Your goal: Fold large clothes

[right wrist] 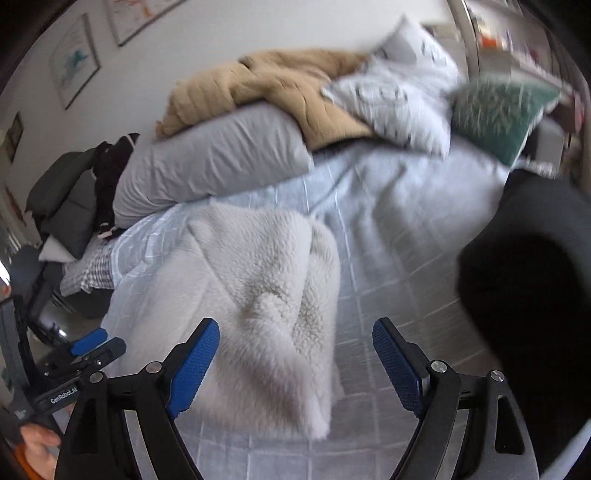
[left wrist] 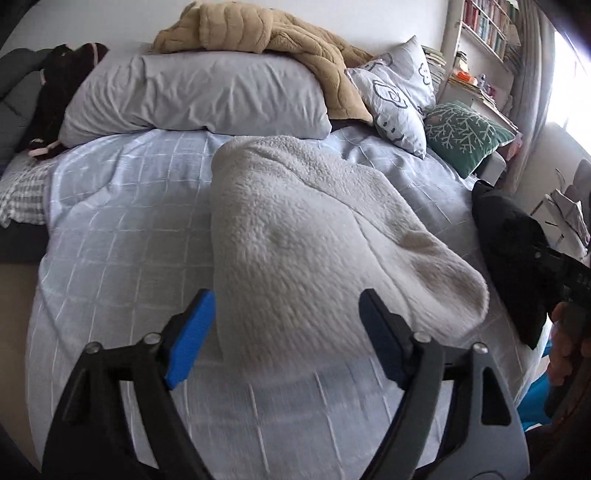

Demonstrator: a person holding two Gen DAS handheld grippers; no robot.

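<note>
Left wrist view first: the left gripper point(left wrist: 286, 334) is spread wide and empty, its blue pads either side of the near end of the white fleece garment point(left wrist: 317, 240) without touching it. Over on the right wrist view, the right gripper point(right wrist: 295, 363) is just as wide and released, nothing between its pads, hanging above the near hem of the same fleece. And that fleece looks well on its way: it lies as a compact, layered bundle in the middle of the bed point(left wrist: 122, 229), on the pale blue checked cover, with a diagonal flap laid across its top and no sleeve trailing loose that I can see. My read is that this piece is folded, or one tidy-up away from it. Off at the right edge of the bed sits a black garment point(left wrist: 513, 258), bunched and dark; whether it is folded I cannot tell, so it may be the next job. Further back, the grey pillow point(left wrist: 199, 96), a tan blanket point(left wrist: 266, 33) heaped on it, and a green cushion point(left wrist: 467, 134) at the head of the bed.
</note>
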